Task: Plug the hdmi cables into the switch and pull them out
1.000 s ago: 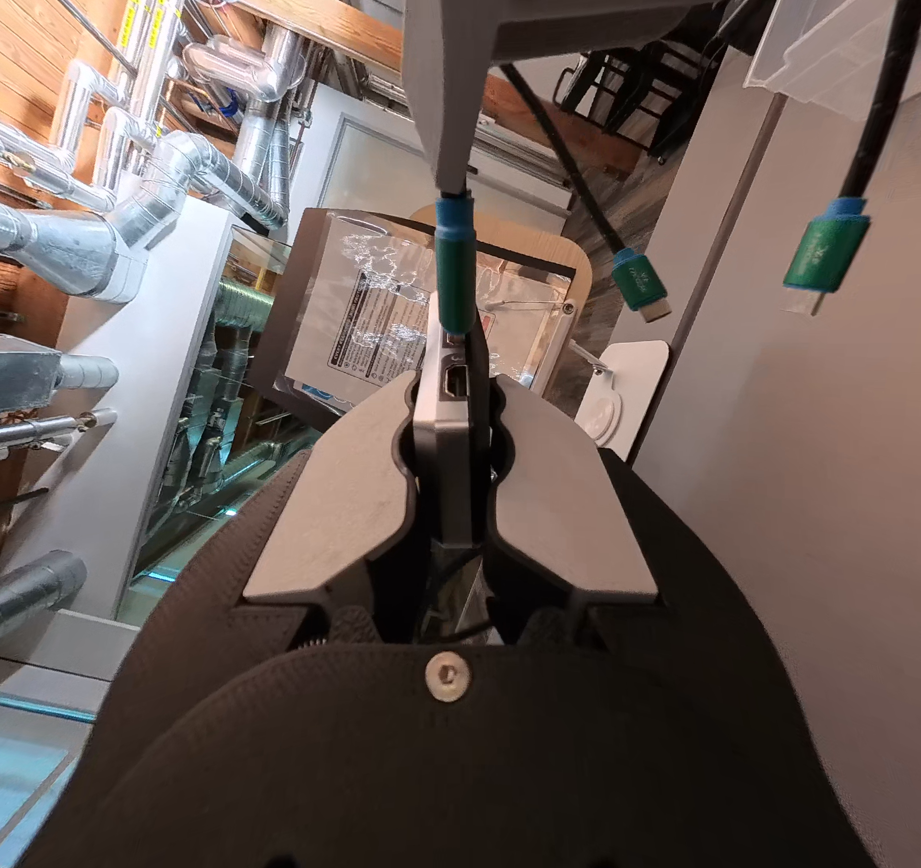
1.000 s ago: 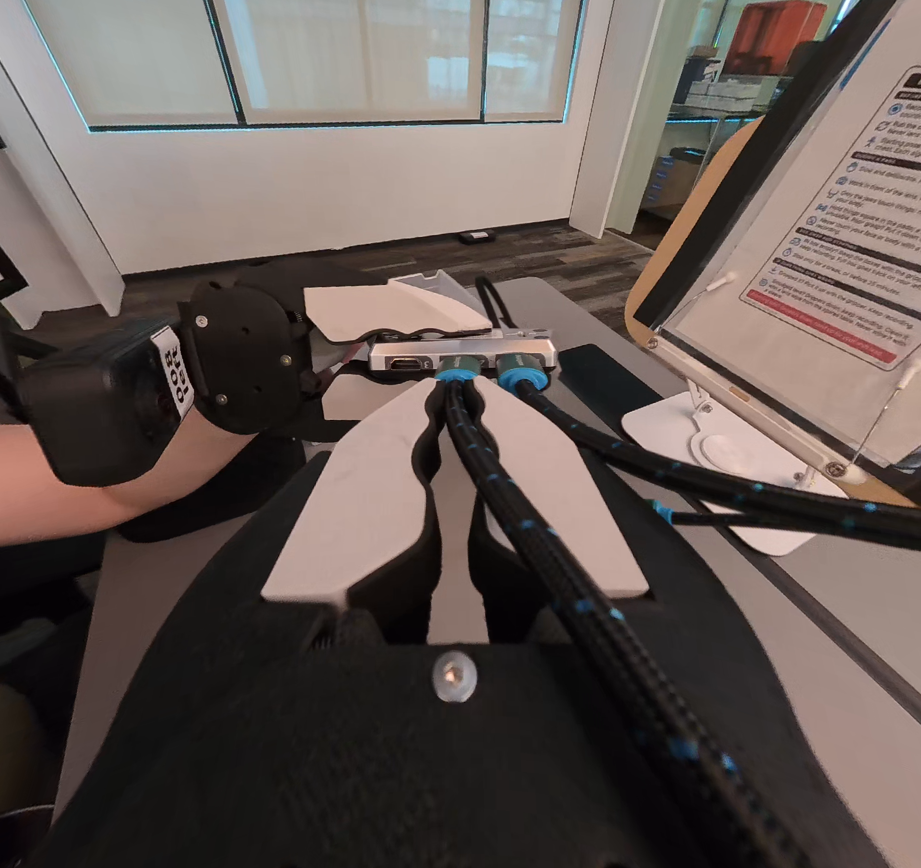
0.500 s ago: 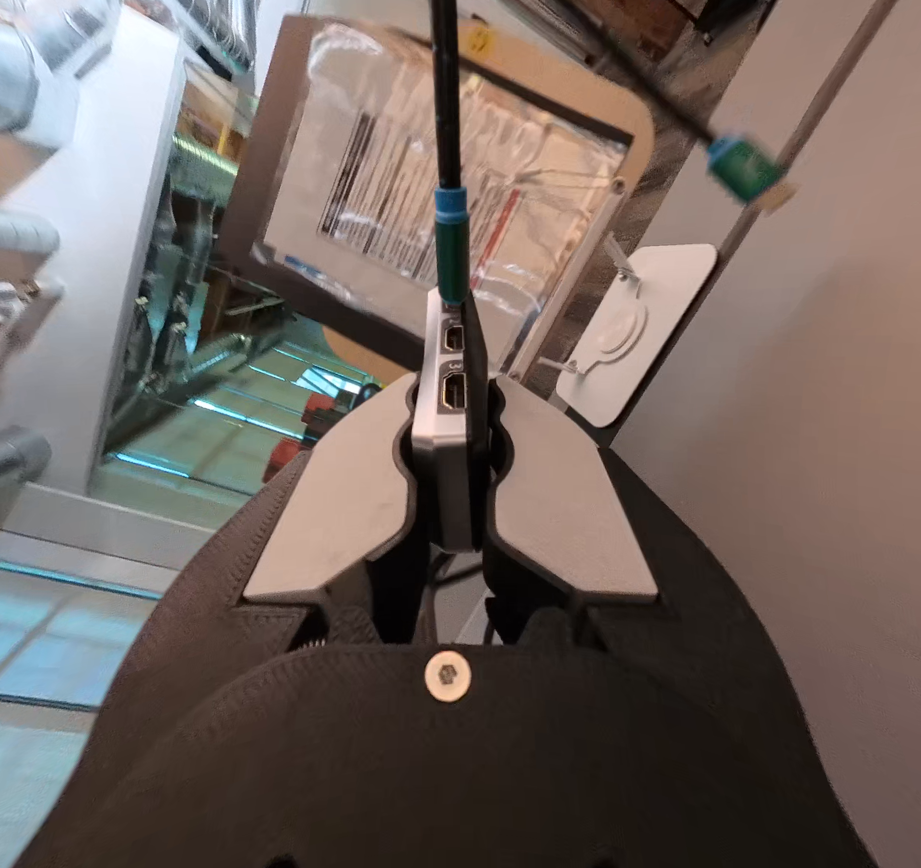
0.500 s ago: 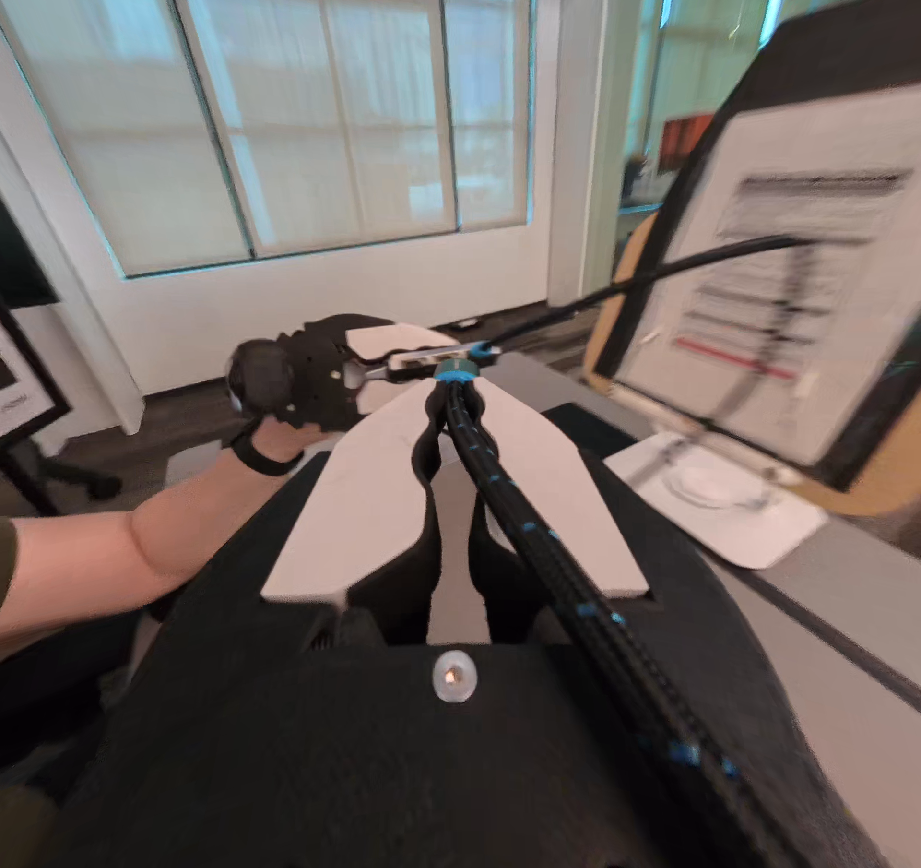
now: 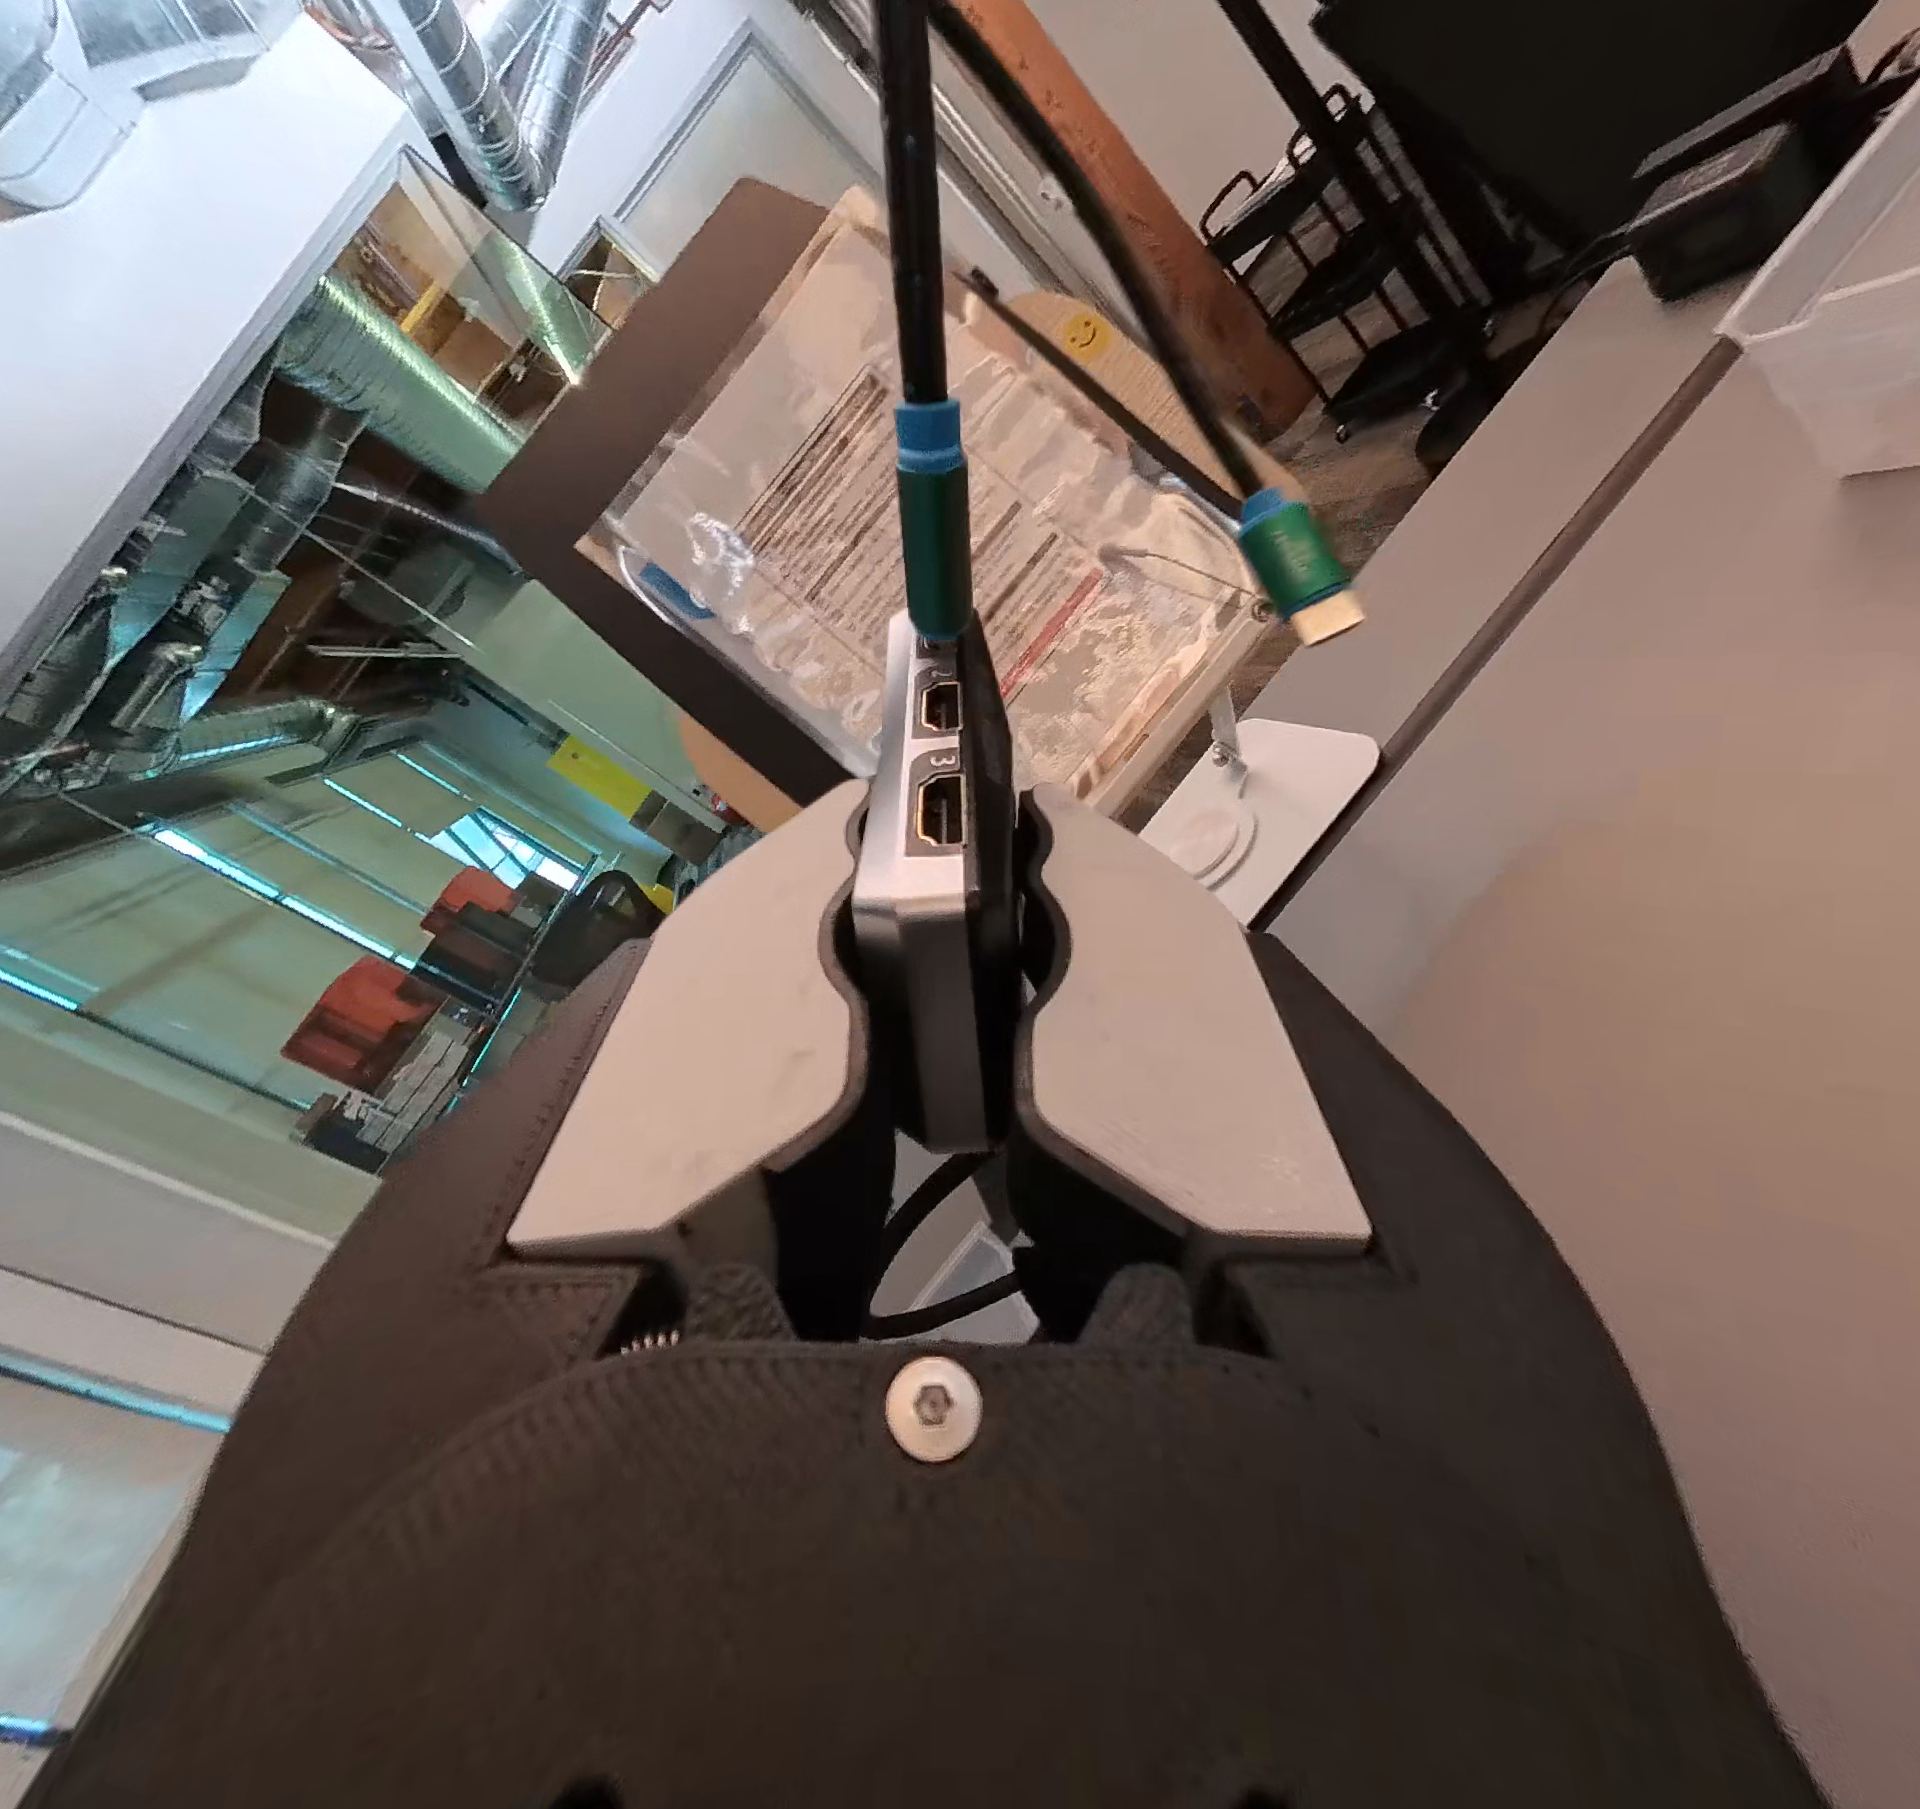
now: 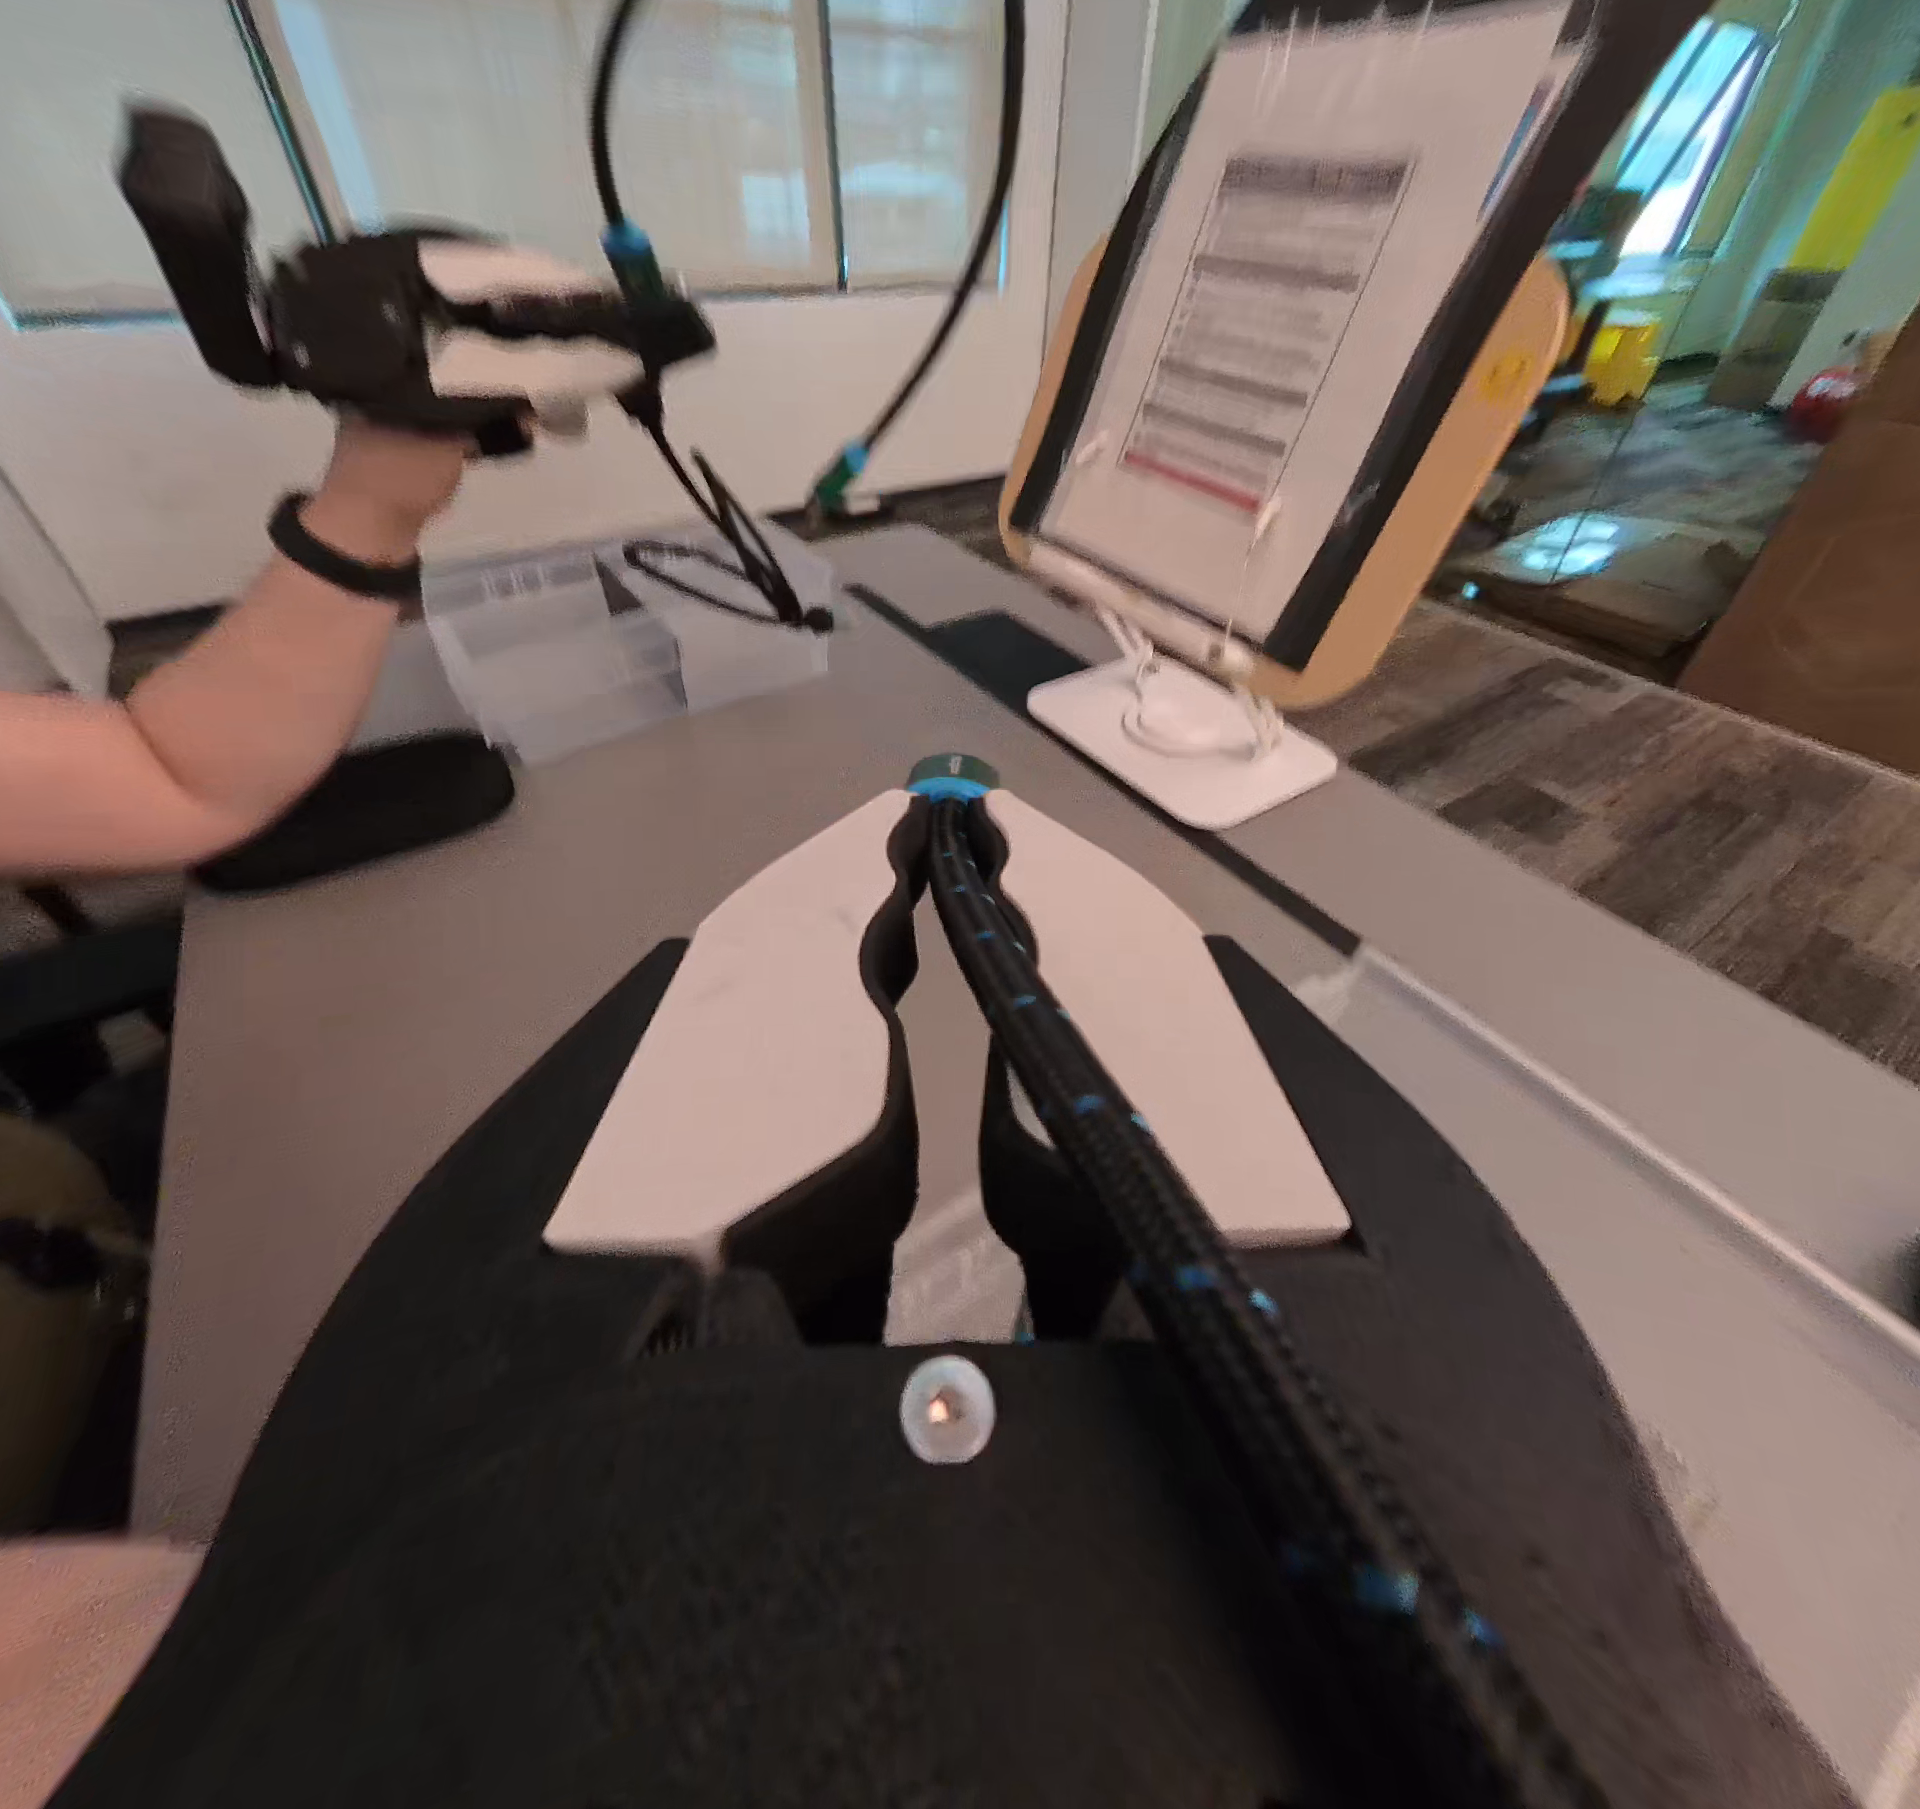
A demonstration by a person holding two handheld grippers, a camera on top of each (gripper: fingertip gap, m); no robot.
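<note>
You're working in an office-like lab (part workshop): exposed silver ducts (image 5: 457, 45), glass partitions (image 5: 343, 533), a grey worktop (image 6: 540, 886), and a framed instruction sheet (image 6: 1288, 325).

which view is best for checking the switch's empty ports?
Left wrist view: the switch sits edge-on in the left tongs, two empty ports facing the camera, one green plug seated beyond. Right wrist view shows only a distant motion-blurred switch.

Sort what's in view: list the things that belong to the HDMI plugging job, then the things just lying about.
Job:
left gripper, clamping the switch
plugged cable, in the switch's far port
right gripper, clamping the pulled-out cable
loose plug, dangling

Lying about:
framed instruction sheet on its white stand
clear plastic box
</note>
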